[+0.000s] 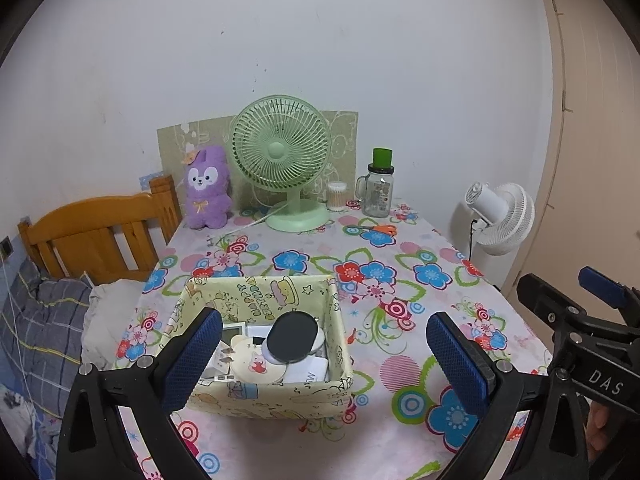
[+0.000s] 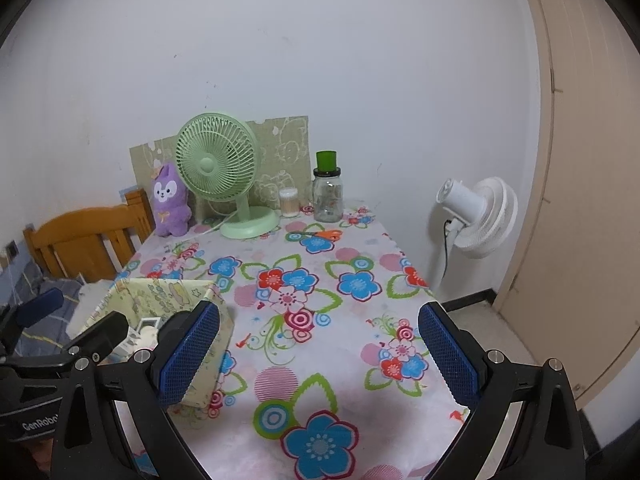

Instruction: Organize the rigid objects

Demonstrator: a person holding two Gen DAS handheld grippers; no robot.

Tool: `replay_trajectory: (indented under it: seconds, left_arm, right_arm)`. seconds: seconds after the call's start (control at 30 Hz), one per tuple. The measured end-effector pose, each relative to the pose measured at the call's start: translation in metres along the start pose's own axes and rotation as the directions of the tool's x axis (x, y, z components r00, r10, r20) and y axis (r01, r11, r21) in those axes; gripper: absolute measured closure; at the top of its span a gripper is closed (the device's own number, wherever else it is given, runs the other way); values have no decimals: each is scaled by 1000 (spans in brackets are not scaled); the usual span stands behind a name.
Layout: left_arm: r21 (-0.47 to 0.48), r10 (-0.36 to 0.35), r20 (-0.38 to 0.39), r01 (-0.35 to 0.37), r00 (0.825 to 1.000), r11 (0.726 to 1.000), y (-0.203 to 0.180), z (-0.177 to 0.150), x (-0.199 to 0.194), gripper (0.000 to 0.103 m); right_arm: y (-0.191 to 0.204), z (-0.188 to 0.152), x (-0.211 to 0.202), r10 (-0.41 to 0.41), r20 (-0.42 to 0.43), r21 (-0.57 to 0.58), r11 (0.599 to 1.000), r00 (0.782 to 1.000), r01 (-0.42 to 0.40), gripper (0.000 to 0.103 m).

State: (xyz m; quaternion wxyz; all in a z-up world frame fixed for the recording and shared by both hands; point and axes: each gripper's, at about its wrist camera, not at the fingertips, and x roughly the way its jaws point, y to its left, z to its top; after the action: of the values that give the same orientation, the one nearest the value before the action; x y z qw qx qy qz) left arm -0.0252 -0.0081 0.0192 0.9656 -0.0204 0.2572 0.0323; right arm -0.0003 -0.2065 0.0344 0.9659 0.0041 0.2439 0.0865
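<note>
Yellow fabric box (image 1: 256, 300) sits full of stuff; my left gripper (image 1: 324, 356) hangs wide over it, right gripper (image 2: 318, 354) beside it, also wide, empty.

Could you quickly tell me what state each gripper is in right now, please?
Left gripper: open, holding nothing, above the fabric box.
Right gripper: open, holding nothing, over the tablecloth.

A home bedroom is showing here: a wooden bed headboard (image 1: 100, 236) is standing beside the table's (image 1: 400, 364) left edge, a plush toy (image 1: 208, 188) sitting at its far-left corner.
</note>
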Motion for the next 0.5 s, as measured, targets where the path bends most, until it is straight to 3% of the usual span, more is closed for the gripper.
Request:
replay_trajectory:
  seconds: [0.5]
  left_arm:
    - [-9,-14,-14,13,1000,1000,6,-3,-2,0]
  right_arm:
    - [7,-2,-6,-18,18,-28,999,1000,19,2]
